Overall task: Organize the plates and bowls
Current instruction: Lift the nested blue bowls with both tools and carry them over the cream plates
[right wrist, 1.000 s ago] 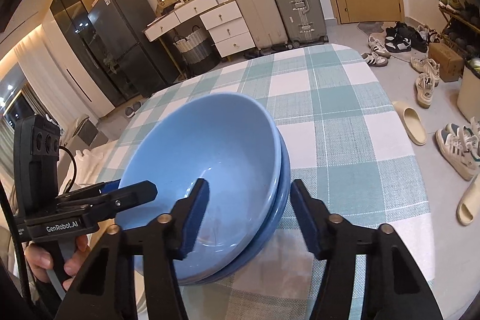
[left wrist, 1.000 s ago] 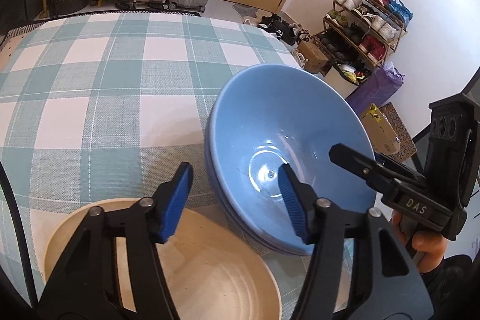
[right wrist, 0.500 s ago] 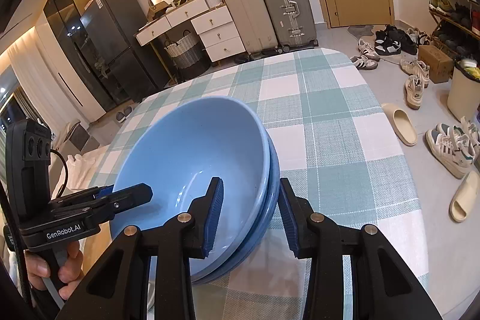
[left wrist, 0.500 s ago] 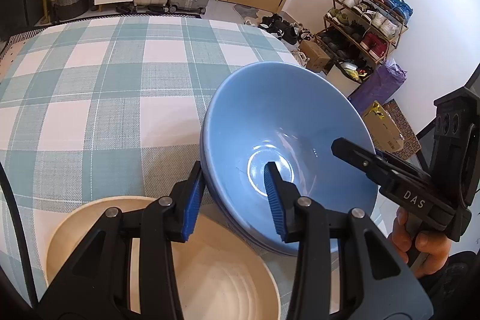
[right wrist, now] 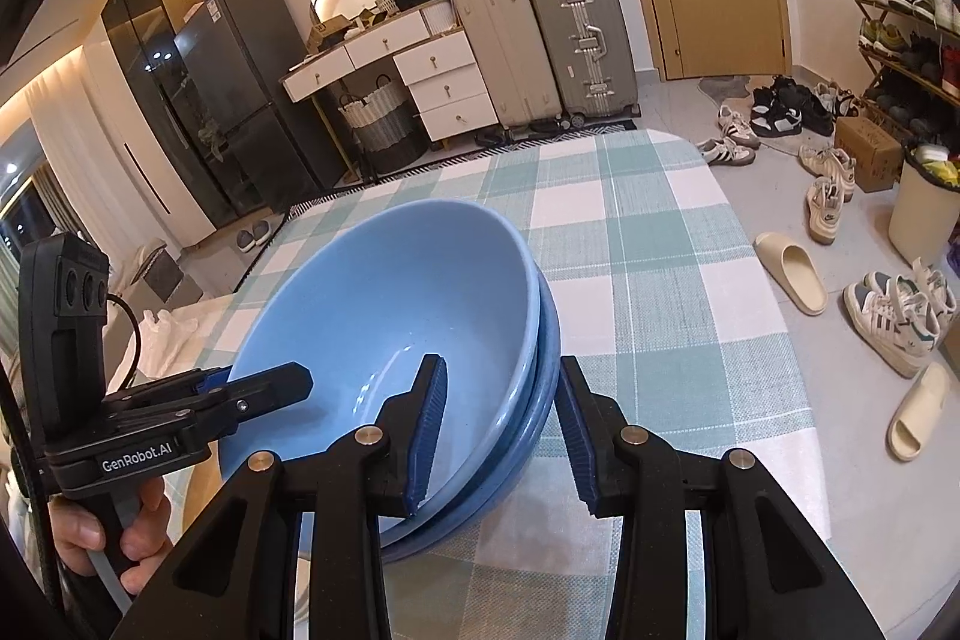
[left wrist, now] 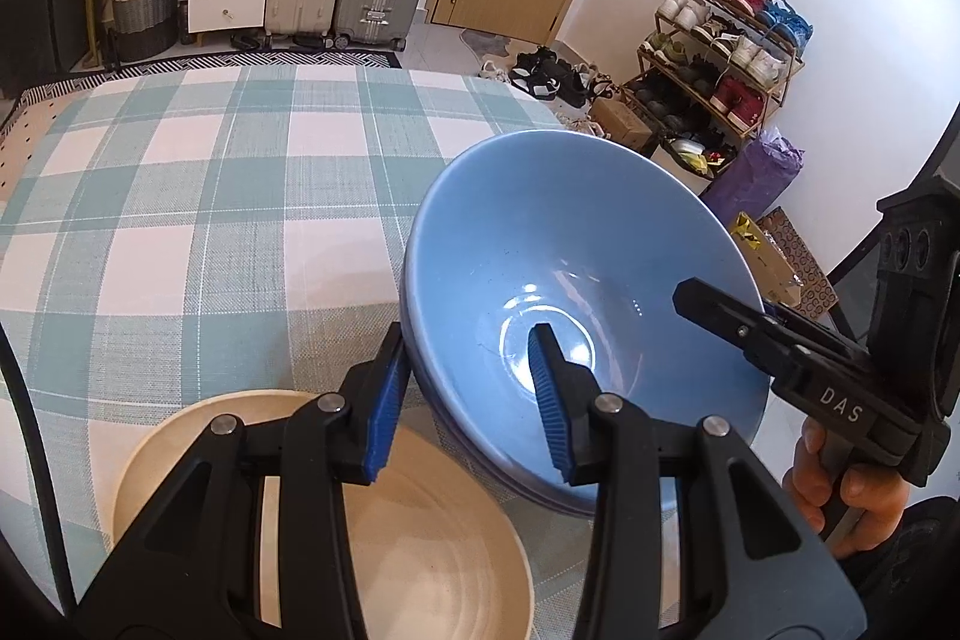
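Here, both grippers are clamping the rims of the nested glossy blue bowls (left wrist: 576, 292): left gripper (left wrist: 468, 400) nearside, right gripper (right wrist: 498, 430) opposite. They are tilting above the woven checked tablecloth (left wrist: 210, 220), beside a round cream plate (left wrist: 432, 550).

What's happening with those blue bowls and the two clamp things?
A person is holding a handheld gripper in each hand, and both are clamped on the rim of a stack of blue bowls. The left gripper bites one side and the right gripper the opposite side, each with one pad inside the top bowl and one outside. The stack sits over a checked tablecloth, next to a cream plate.
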The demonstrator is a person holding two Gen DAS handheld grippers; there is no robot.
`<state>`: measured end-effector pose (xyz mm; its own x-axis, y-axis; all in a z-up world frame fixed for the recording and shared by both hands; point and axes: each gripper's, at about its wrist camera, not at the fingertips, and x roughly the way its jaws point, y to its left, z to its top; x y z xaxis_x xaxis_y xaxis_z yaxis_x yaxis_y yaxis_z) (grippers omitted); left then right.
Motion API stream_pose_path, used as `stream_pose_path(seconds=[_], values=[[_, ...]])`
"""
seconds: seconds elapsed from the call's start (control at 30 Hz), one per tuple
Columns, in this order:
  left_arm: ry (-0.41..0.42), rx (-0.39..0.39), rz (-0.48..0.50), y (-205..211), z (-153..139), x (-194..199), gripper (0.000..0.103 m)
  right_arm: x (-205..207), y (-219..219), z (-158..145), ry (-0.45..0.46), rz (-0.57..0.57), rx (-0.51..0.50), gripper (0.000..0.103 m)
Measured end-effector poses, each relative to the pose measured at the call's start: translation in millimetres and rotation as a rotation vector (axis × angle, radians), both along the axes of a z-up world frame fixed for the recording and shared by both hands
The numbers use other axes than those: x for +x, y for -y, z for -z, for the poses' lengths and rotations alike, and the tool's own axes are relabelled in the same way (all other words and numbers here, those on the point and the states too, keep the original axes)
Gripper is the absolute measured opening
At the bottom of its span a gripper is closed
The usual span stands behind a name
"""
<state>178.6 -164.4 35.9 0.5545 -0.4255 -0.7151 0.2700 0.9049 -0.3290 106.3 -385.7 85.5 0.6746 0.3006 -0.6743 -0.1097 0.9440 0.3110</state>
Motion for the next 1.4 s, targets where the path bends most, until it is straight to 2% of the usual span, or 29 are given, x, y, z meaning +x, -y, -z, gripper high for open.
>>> stream_pose_path(seconds=[0.37,1.07,1.4], values=[[0.038,0.003,-0.014,-14,-31,-27,0.036,-20,-15,-32,0.043,-0.015,-0.015,0.038],[0.116,-0.024,-0.084,-71,-82,-96,0.036,-54,-67,-74,0.112,-0.074,-0.045,0.039],[0.147,-0.006,-0.126,-99,-106,-132,0.036,-72,-97,-93,0.141,-0.102,-0.042,0.039]])
